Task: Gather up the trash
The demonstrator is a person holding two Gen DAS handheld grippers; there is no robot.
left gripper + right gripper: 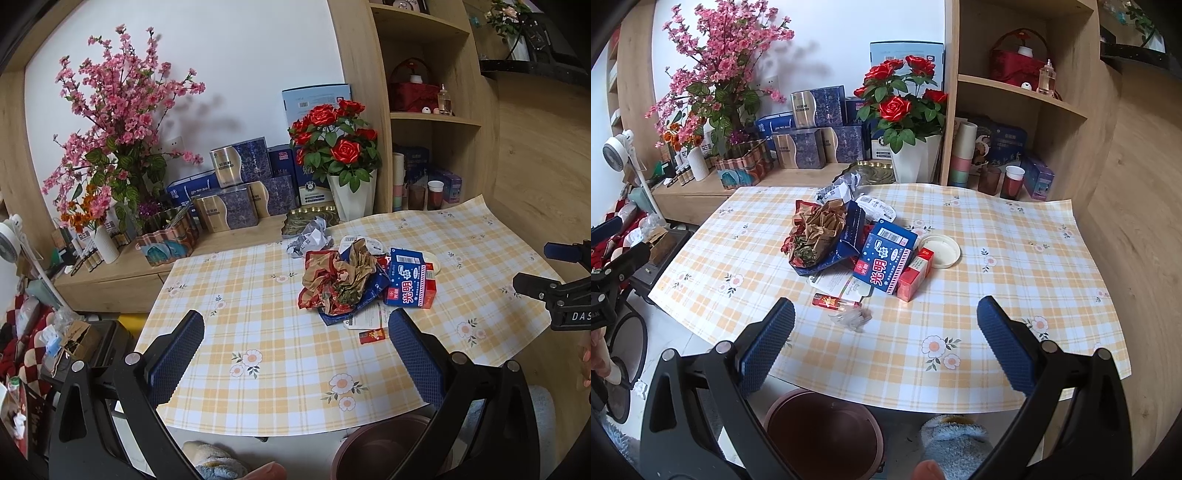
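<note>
Presently both my left hand-held gripper (295, 354) and right hand-held gripper (886, 343) hover apart above the tabletop (1015, 266); next, clamp the crumpled wrapper (816, 232) and drop it in the bin (820, 424).

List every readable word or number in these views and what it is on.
"光明": blue carton.
"20": red box.
"DAS", cut off at the frame edge: right gripper, seen from the left wrist.
Too small or blurred: navy boxes, white wrapper, red lighter.
</note>
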